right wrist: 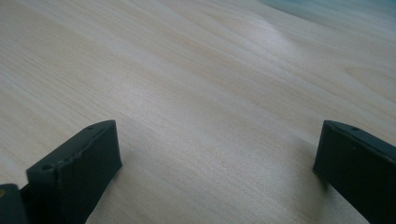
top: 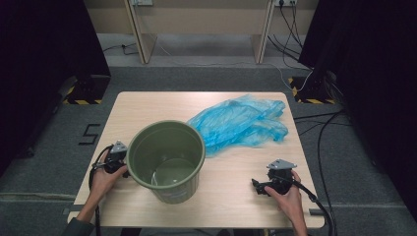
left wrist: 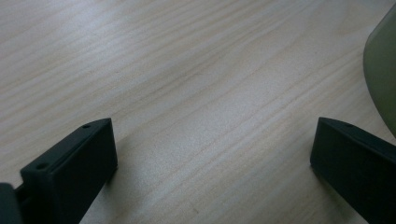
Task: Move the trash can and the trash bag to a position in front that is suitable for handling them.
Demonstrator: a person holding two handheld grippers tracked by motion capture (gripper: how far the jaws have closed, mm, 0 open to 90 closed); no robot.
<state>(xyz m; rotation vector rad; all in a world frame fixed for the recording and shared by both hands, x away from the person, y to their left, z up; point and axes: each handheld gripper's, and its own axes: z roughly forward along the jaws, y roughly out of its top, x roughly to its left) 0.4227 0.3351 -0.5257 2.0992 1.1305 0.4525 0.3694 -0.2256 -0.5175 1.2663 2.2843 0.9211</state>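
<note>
An olive-green bucket (top: 167,160) stands upright and empty on the left half of the wooden table (top: 147,105). A crumpled blue plastic bag (top: 238,123) lies behind it, toward the far right. My left gripper (top: 119,162) rests close beside the bucket's left wall. In the left gripper view its jaws stand wide apart over bare wood (left wrist: 212,126), and the bucket's wall (left wrist: 382,70) curves in at the right edge. My right gripper (top: 259,187) lies near the front right of the table, open (right wrist: 215,126), with only tabletop between its fingers.
Grey carpet surrounds the table, with black cables (top: 322,147) trailing along the right side. Dark stands with yellow-black striped bases (top: 83,96) sit off both far corners. A wooden desk frame (top: 201,29) stands behind.
</note>
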